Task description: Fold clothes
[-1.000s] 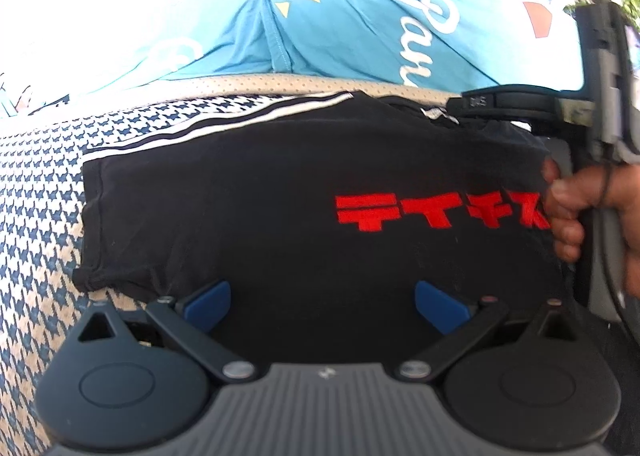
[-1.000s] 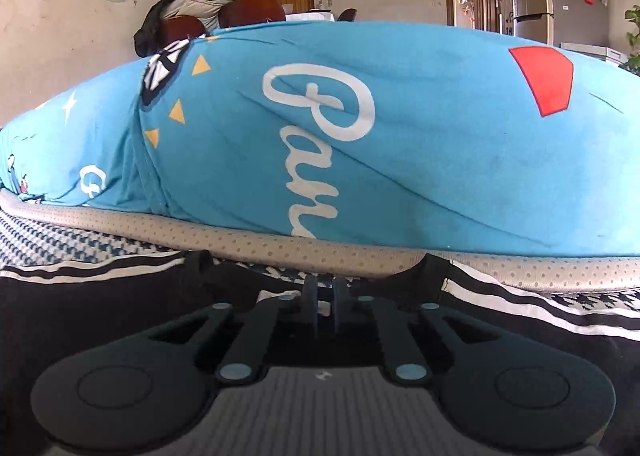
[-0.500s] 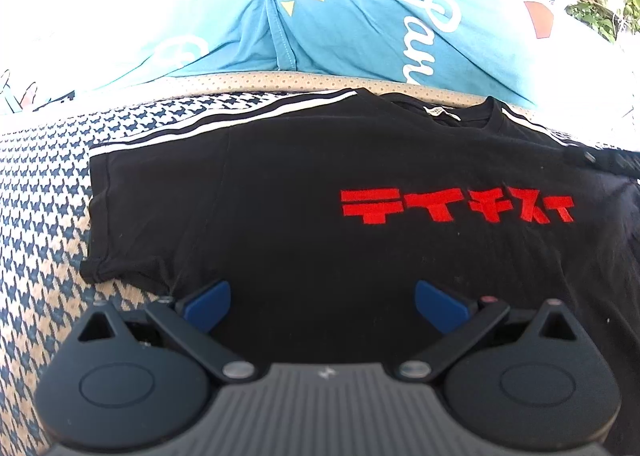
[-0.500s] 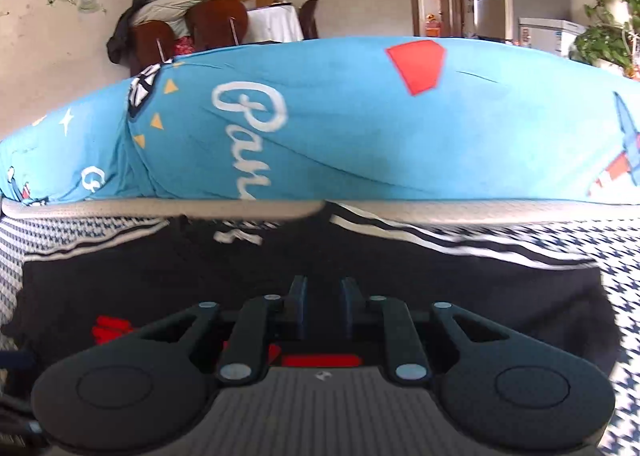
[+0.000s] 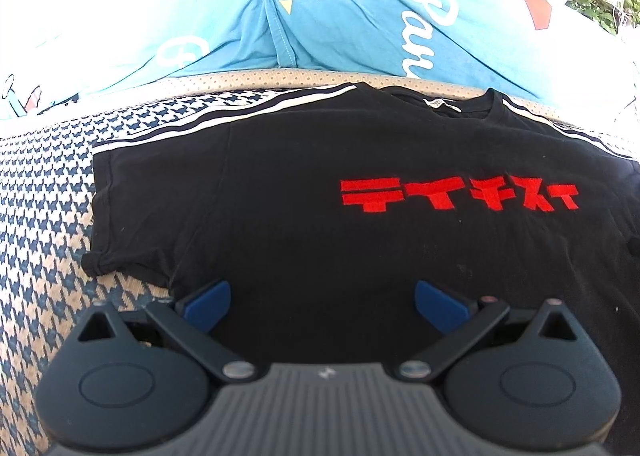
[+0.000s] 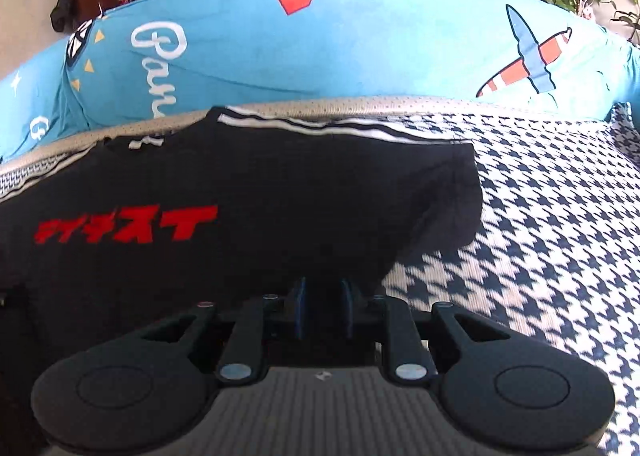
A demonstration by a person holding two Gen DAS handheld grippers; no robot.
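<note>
1. Nearest the left wrist camera, the left gripper [image 5: 322, 302] hovers with its blue pads spread wide over the lower body of the black T-shirt [image 5: 304, 192], pinching nothing.
2. In the right wrist view, the right gripper [image 6: 322, 308] holds its pads a narrow gap apart with nothing caught between them, just above the shirt's edge beside its right sleeve [image 6: 432, 192].
3. The T-shirt lies flat and face up on the houndstooth cover [image 5: 44, 192], red lettering [image 5: 458, 196] showing, both sleeves out, collar toward the blue cushion [image 5: 352, 16]. Judged from this, spreading looks finished and no fold has begun.
4. A second ago the right gripper was pressed shut at the collar and showed at the right edge of the left view; now it sits at the sleeve side, slightly parted and out of that view. The left gripper is unchanged.
</note>
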